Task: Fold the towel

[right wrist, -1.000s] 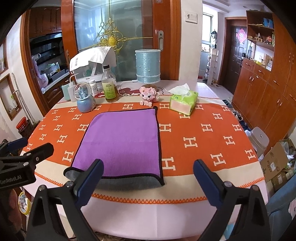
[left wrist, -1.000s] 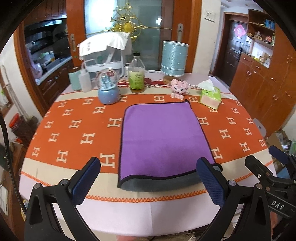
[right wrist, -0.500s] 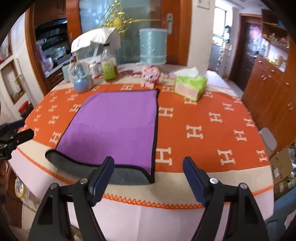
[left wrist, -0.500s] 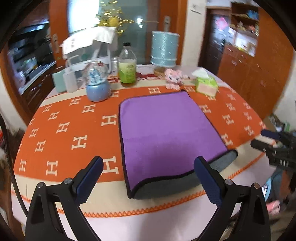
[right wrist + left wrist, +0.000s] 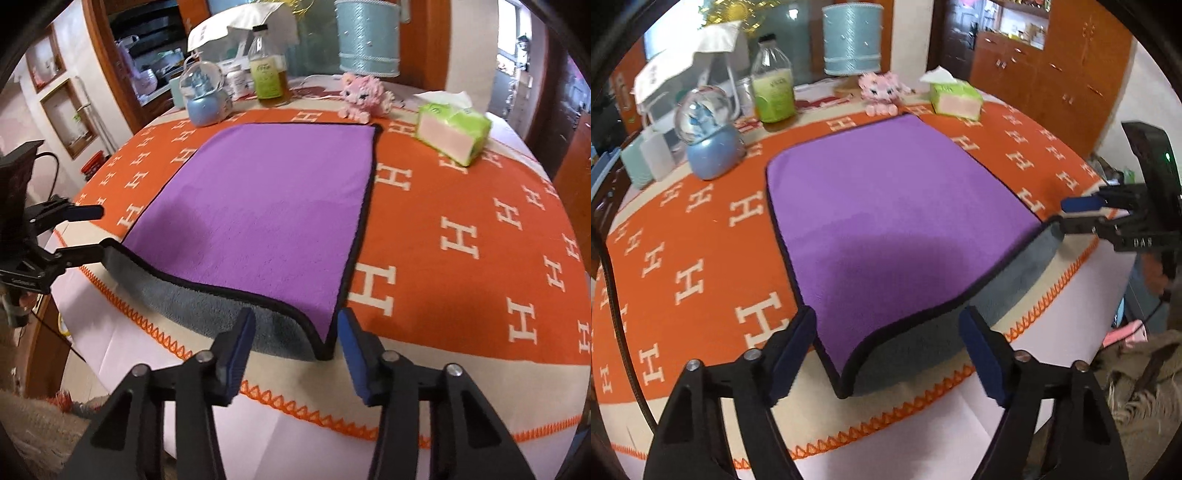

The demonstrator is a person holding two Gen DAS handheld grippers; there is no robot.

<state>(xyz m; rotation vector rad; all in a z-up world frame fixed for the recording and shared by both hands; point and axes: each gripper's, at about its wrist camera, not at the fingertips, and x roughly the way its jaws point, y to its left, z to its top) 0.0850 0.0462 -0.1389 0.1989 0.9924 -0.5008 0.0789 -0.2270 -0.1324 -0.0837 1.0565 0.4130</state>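
We hold the left hand-held gripper (image 5: 888, 350) and right hand-held gripper (image 5: 297, 341) wide open, gripping nothing, each around 1 near corner of the purple towel (image 5: 886, 221). Next, we think, we pinch both corners (gray underside showing) and lift them over to the far edge.

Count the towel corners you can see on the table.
4: two far corners of the towel, near the pink toy and snow globe; two near corners, one by each gripper.
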